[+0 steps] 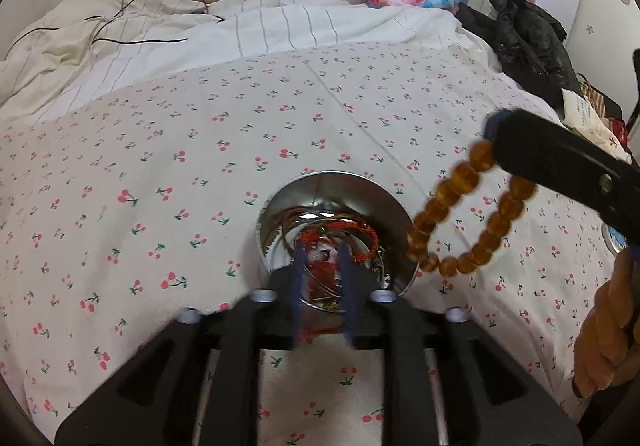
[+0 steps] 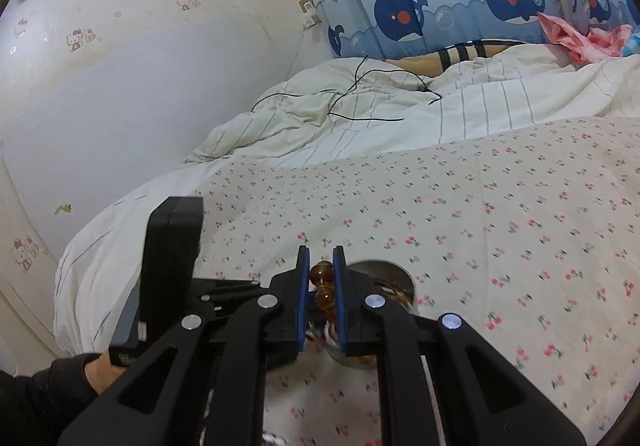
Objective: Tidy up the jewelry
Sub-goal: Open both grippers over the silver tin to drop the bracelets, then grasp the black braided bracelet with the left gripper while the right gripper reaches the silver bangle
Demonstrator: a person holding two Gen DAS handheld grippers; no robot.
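A round metal tin stands on the cherry-print sheet and holds a red braided bracelet and thin bangles. My left gripper hangs right over the tin with its blue pads apart, and I see nothing pinched between them. My right gripper is to the right of the tin and above it. It is shut on an amber bead bracelet, whose loop dangles beside the tin's rim. In the right wrist view two amber beads sit clamped in my right gripper, with the tin just beyond.
The cherry-print sheet covers the near bed. A rumpled striped duvet with a black cable lies at the back, and a black jacket is at the right edge. A hand grips the right tool.
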